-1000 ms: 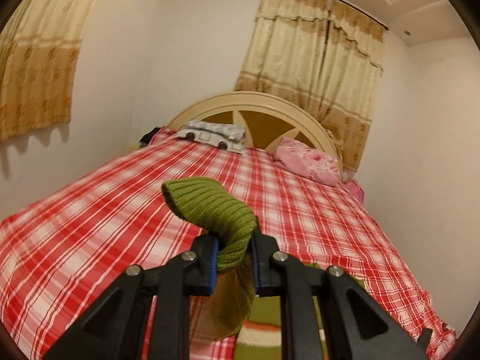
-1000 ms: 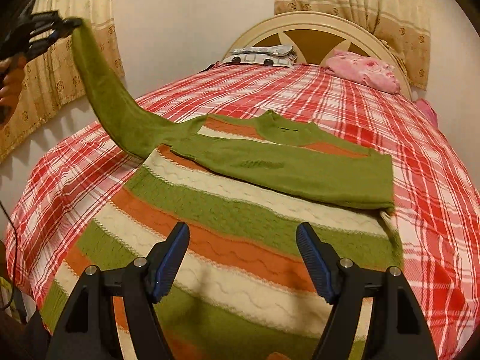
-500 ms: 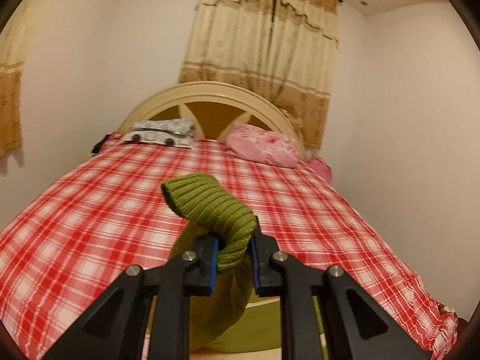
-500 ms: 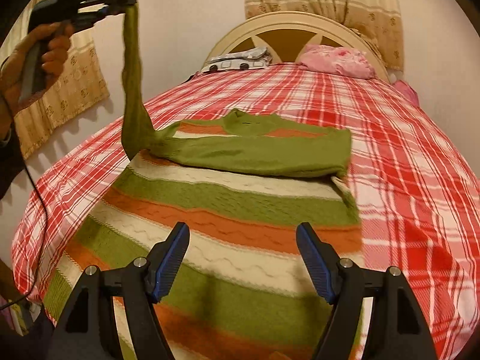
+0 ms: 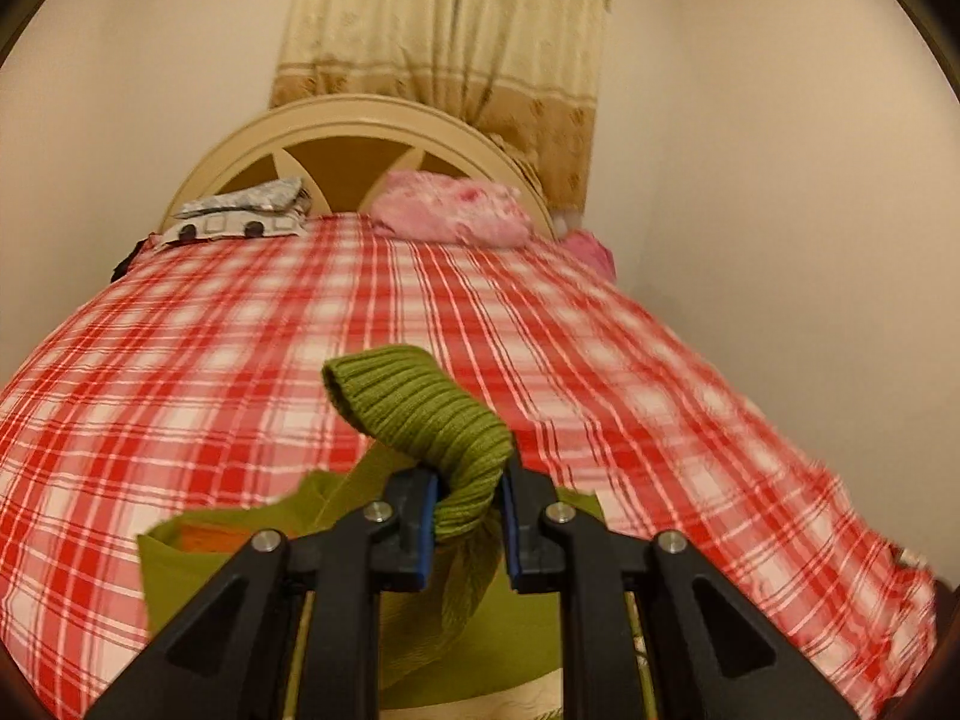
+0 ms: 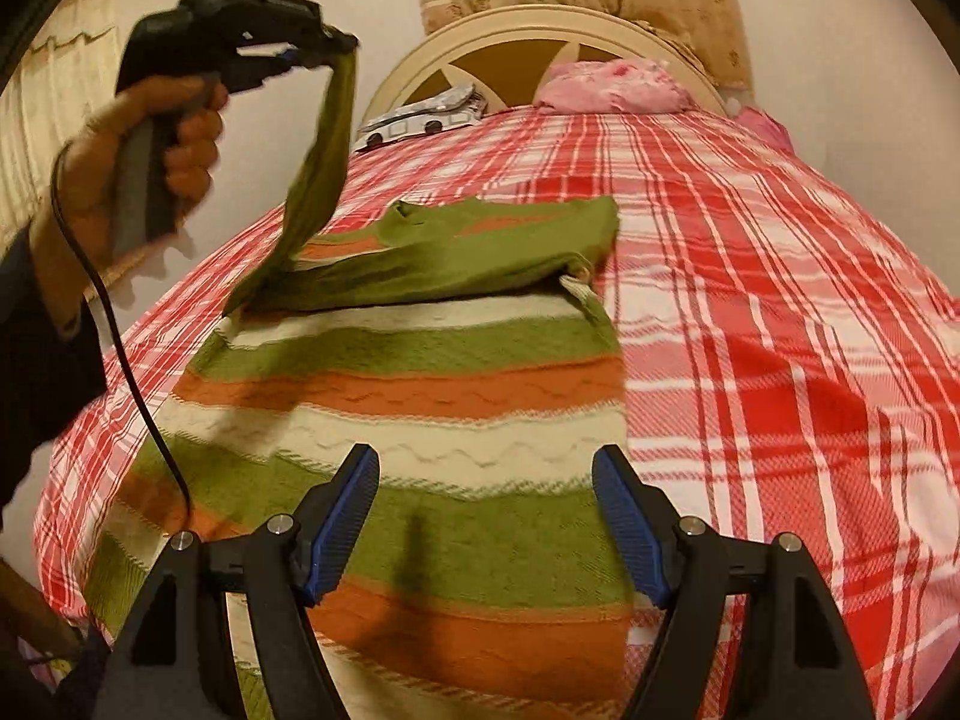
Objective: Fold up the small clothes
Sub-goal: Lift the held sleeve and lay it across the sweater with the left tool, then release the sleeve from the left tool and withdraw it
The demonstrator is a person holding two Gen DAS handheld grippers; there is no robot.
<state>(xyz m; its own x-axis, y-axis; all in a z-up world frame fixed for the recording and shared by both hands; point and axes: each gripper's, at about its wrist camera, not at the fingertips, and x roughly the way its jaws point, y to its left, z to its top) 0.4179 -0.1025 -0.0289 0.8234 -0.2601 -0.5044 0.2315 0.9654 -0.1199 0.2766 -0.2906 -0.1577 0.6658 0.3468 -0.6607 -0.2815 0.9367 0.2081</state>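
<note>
Right wrist view shows the striped sweater (image 6: pixel 414 420) lying flat on the bed (image 6: pixel 780 312), with one green sleeve (image 6: pixel 480 252) already folded across the chest. The other sleeve (image 6: pixel 321 162) is lifted high off the bed, its cuff (image 5: pixel 420 414) pinched tight in the left gripper (image 5: pixel 465 507), which the left hand (image 6: pixel 150 168) holds up over the sweater's left shoulder. The right gripper (image 6: pixel 486 519) hovers spread wide above the lower stripes, gripping nothing. I'd say the fold is about a third done: this sleeve has yet to be laid across, then the body doubled up. The hem is partly hidden under the gripper, so whether it lies smooth I can't tell.
</note>
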